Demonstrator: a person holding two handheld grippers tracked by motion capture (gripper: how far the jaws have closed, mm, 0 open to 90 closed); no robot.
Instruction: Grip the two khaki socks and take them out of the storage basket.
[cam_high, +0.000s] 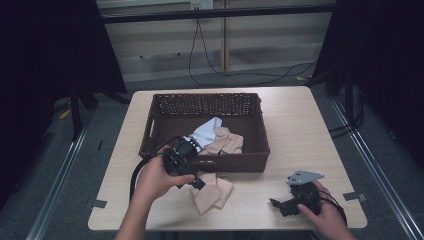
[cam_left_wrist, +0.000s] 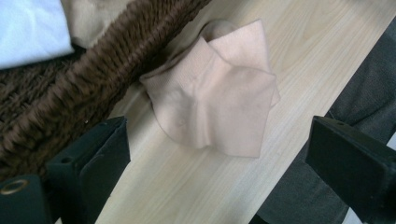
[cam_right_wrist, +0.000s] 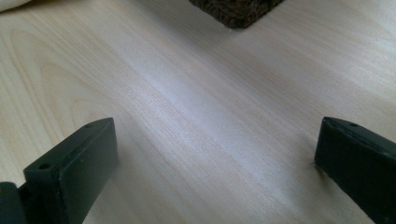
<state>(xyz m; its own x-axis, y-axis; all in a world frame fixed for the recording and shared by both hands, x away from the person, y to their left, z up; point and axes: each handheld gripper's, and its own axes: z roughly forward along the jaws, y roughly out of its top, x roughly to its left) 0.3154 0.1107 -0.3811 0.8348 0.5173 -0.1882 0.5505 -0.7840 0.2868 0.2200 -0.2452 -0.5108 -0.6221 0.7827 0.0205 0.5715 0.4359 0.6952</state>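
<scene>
Sock (cam_left_wrist: 215, 98) cuff toward basket (cam_left_wrist: 93, 70)

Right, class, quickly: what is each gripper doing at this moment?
Left gripper: open, holding nothing, above the peach sock on the table.
Right gripper: open, empty, over bare table.

Peach sock (cam_left_wrist: 212, 100) crumpled on table, apparently touching basket.

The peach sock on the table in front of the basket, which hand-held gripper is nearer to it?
Left. The left hand-held gripper hangs at the peach sock, jaws open. The right hand-held gripper rests apart, over bare table near the right corner.
</scene>
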